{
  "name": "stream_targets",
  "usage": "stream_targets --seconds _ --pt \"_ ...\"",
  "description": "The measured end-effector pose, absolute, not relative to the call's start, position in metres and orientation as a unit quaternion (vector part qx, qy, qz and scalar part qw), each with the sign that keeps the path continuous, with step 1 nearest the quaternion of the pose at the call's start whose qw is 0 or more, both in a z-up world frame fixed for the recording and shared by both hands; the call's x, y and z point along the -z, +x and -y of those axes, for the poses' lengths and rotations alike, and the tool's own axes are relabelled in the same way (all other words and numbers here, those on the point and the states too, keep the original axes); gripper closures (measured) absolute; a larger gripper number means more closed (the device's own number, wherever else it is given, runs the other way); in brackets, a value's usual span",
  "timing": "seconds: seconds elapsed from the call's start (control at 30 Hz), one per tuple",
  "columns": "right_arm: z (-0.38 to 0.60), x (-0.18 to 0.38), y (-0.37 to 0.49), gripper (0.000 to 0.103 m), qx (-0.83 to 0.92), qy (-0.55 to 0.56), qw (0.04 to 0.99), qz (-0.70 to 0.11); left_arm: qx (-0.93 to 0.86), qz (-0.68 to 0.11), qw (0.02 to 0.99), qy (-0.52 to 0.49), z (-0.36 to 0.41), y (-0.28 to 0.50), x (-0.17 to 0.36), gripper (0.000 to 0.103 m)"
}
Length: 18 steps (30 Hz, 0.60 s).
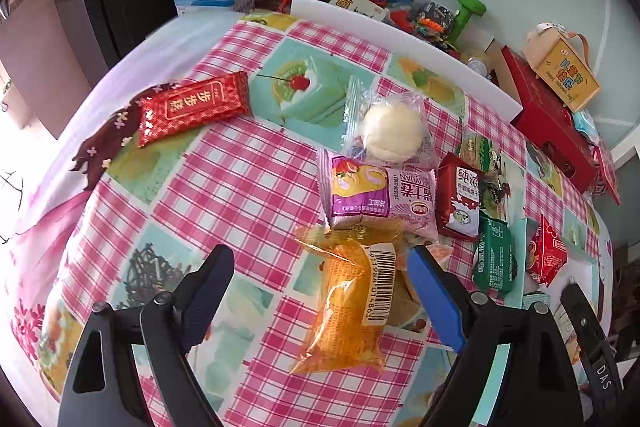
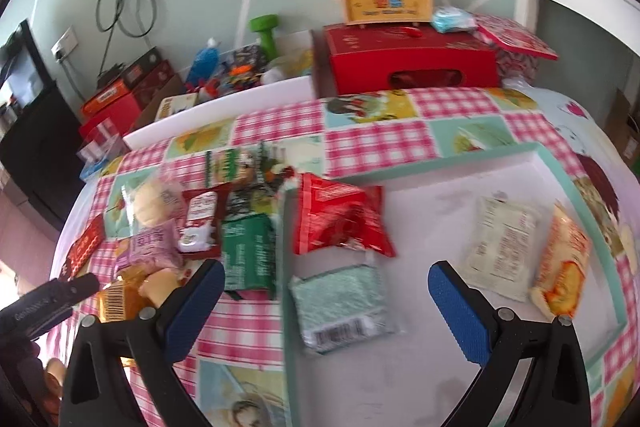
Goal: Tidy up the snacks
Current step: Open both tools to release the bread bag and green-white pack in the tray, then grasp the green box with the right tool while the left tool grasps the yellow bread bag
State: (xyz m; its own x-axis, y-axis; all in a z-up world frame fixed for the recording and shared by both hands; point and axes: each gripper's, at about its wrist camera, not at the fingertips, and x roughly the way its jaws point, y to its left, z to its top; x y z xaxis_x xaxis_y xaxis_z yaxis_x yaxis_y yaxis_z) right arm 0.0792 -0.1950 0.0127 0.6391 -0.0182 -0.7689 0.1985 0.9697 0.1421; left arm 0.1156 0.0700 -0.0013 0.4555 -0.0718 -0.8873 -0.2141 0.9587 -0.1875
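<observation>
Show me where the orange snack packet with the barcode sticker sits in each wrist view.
Left wrist: the orange packet lies low in the centre, between the open fingers of the left tool.
Right wrist: only its barcode end shows at the lower left, partly hidden behind the finger there.
Shared landmark: the purple packet, just beyond the orange one in both views.

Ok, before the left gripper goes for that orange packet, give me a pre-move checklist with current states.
1. Left gripper open: ok.
2. Orange packet between its fingers: ok, nearer the right one.
3. Packet free of neighbours: not ok, the purple cake pack touches its top.
4. Right gripper open and empty: ok.
5. Space in the white tray: ok; four packets are inside.
6. Fingers touching the packet: cannot tell.
</observation>
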Motion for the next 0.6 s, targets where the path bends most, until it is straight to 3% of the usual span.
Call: stream_targets --seconds 0.23,0.33,0.53,0.6 --pt "0.159 -0.02 0.117 0.001 -0.025 0.105 0.892 -0.439 -0.023 -0.535 0.832 -0.146 -0.063 0.122 0.011 0.014" --pt "0.148 -0.015 0.135 0.006 -0.055 0.116 0.877 -0.464 -0.011 -0.543 0.825 -0.154 -0.06 0.124 0.016 0.014" --pt "0.138 0.011 0.161 0.038 -0.047 0.1 0.849 -0.517 -0.002 -0.557 0.816 -0.155 -0.053 0.129 0.026 0.015" --pt "0.136 0.018 0.165 0.043 -0.05 0.094 0.842 -0.528 -0.002 -0.559 0.815 -0.154 -0.052 0.132 0.028 0.021"
